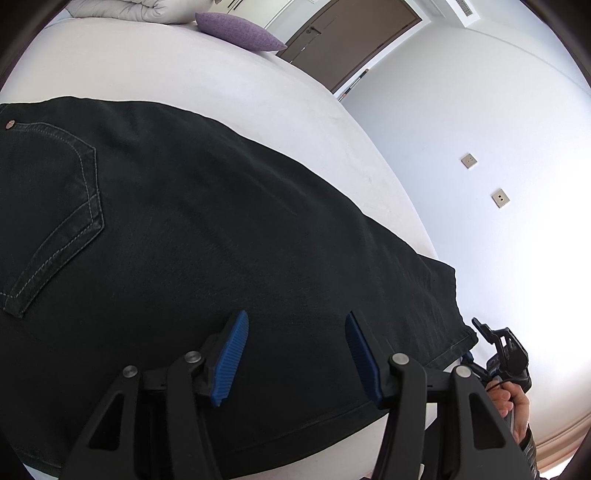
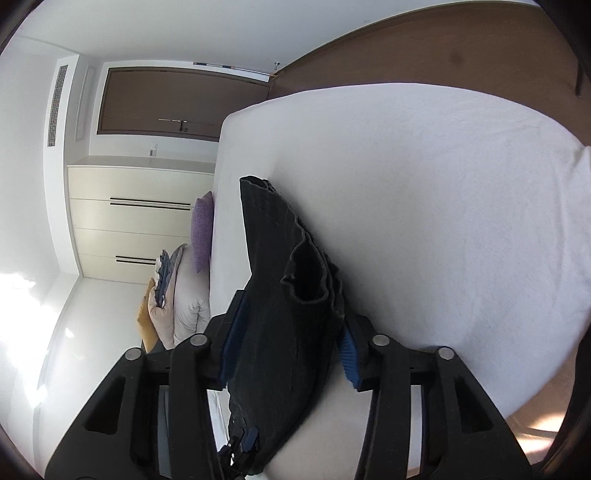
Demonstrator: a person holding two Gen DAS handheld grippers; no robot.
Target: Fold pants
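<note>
Black jeans [image 1: 192,229] lie flat across the white bed [image 1: 207,81], back pocket [image 1: 48,206] at the left, leg hem [image 1: 454,314] at the bed's right edge. My left gripper [image 1: 295,325] hangs open just above the leg, blue pads [image 1: 232,354] wide apart, nothing between them. In the right wrist view my right gripper [image 2: 288,332] has its blue pads [image 2: 347,350] on either side of the bunched hem end of the jeans [image 2: 280,295], which stands up off the bed [image 2: 443,221]. The right gripper also shows in the left wrist view [image 1: 498,347] beside the hem.
A purple cushion [image 1: 240,31] and grey pillows [image 1: 147,9] lie at the bed's far end. A brown door [image 1: 351,40] and a white wall with sockets [image 1: 468,161] stand beyond the bed. White wardrobe [image 2: 140,221] and wooden floor [image 2: 443,44] show in the right wrist view.
</note>
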